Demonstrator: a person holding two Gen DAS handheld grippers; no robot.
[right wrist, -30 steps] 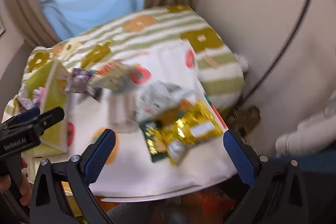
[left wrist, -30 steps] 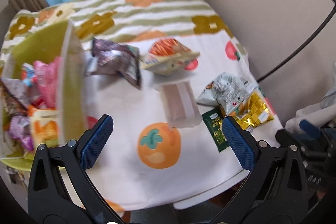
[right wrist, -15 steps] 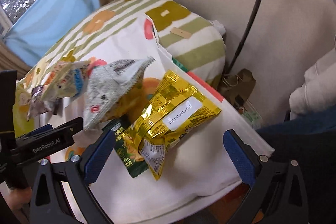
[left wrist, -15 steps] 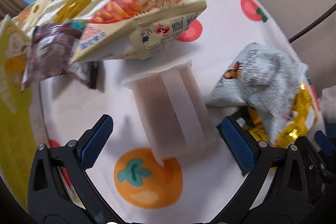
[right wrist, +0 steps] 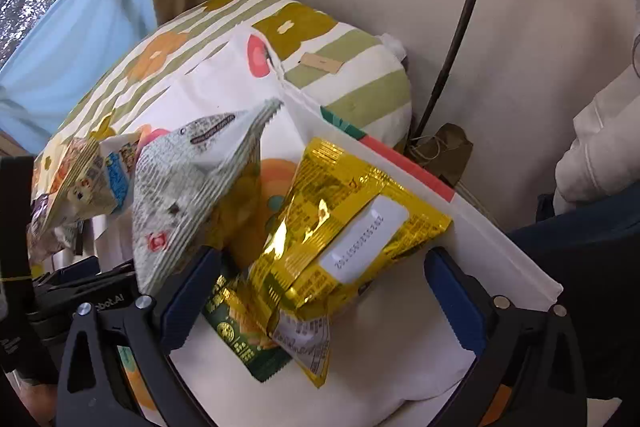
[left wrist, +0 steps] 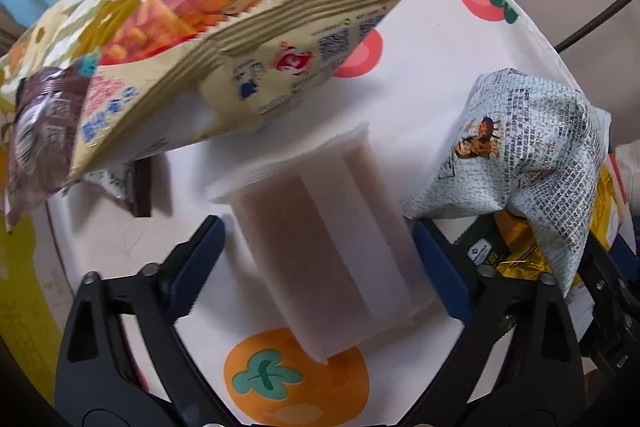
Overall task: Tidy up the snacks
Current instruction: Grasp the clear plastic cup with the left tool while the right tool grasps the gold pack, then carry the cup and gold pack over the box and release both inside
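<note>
A pale pink, see-through packet (left wrist: 328, 247) lies flat on the white fruit-print cloth (left wrist: 440, 75). My left gripper (left wrist: 316, 255) points down over it, one finger on each side. Its jaws are closing; a thin gap still shows at the left pad, while the right pad is at the packet's edge. A gold foil packet (right wrist: 340, 227) rests on a green packet (right wrist: 240, 339). My right gripper (right wrist: 322, 267) straddles the gold one, open, with its pads clear of the foil. The left gripper's body (right wrist: 80, 287) shows at the left of the right wrist view.
A cream bag with an orange-sticks picture (left wrist: 240, 39) and a brown packet (left wrist: 36, 131) lie behind the pale packet. A white printed bag (left wrist: 532, 155) leans over the gold one. A yellow-green box (left wrist: 16, 287) is at the left. The table edge (right wrist: 500, 247), wall and black cable (right wrist: 460, 27) are at the right.
Both grippers have come down close to the table. The left one's jaws have narrowed around the pale packet. The right one has settled over the gold packet, jaws as wide as before.
</note>
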